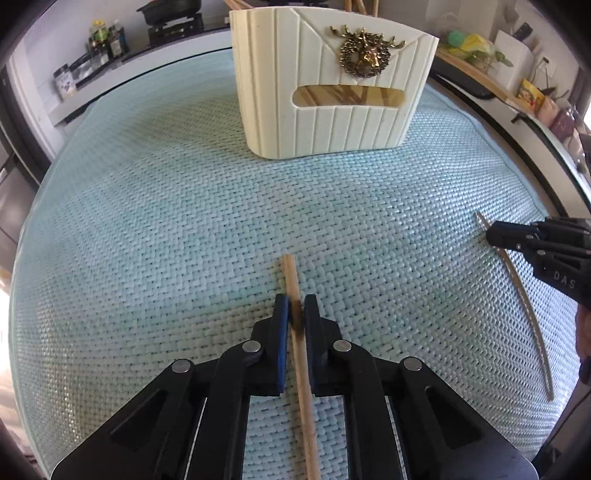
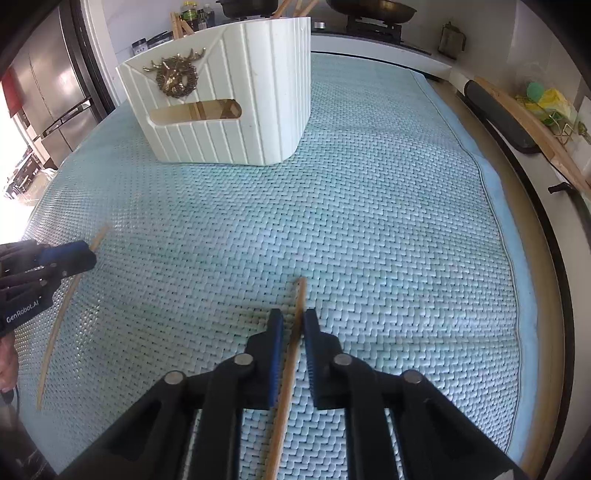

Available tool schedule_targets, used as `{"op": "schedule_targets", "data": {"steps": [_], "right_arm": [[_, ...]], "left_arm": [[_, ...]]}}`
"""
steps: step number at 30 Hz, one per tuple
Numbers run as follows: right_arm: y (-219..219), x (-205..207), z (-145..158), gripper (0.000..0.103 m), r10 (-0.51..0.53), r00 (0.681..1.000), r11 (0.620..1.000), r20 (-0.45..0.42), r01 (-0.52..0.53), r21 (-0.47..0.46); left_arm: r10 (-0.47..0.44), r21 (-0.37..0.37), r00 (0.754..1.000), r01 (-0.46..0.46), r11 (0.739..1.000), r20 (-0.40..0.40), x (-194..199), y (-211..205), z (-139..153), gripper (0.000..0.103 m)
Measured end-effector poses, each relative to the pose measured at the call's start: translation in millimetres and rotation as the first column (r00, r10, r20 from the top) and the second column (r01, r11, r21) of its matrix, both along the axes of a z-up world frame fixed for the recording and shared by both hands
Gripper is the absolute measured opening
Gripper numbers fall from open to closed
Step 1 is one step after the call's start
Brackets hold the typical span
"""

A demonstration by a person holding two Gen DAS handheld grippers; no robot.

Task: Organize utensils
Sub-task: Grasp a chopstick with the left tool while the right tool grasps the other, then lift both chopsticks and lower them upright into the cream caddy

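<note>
A cream ribbed utensil holder [image 1: 332, 85] with a brass deer emblem stands at the far side of a pale green woven mat; it also shows in the right wrist view [image 2: 236, 99], with wooden sticks poking out of its top. My left gripper [image 1: 296, 314] straddles a wooden chopstick [image 1: 291, 280] lying on the mat, jaws slightly apart on either side of it. My right gripper [image 2: 293, 328] straddles a second chopstick [image 2: 300, 295] the same way. Each gripper shows in the other's view: the right gripper [image 1: 495, 236] and the left gripper [image 2: 86, 254].
The woven mat [image 1: 147, 221] covers the table. A stove with pans and bottles stands behind it [image 2: 369, 11]. A wooden board and a black handle [image 2: 498, 114] lie along the right edge. A fridge [image 2: 48, 81] stands at the left.
</note>
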State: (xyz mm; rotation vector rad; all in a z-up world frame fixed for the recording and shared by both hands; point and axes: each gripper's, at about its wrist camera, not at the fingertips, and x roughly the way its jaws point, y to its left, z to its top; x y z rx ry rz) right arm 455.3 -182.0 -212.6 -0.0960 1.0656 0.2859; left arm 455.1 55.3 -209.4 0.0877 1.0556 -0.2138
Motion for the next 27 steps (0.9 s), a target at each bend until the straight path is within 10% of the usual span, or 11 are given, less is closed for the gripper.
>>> {"op": "schedule_targets", "data": {"steps": [7,27], "right_arm": [[-14,4,8,0.006,-0.032,0.999,0.993,0.024,0.029,0.115],[-16,-96,151,0.006,0.023,0.924,0.974,0.383,-0.106,0.198]], "left_arm": [[0.032,-0.052,0.998,-0.029,0.998,0.05,-6,11,15,0.005],[0.095,-0.228,0.932,-0.014,0.974,0.35,-84,35,153,0.005]]}}
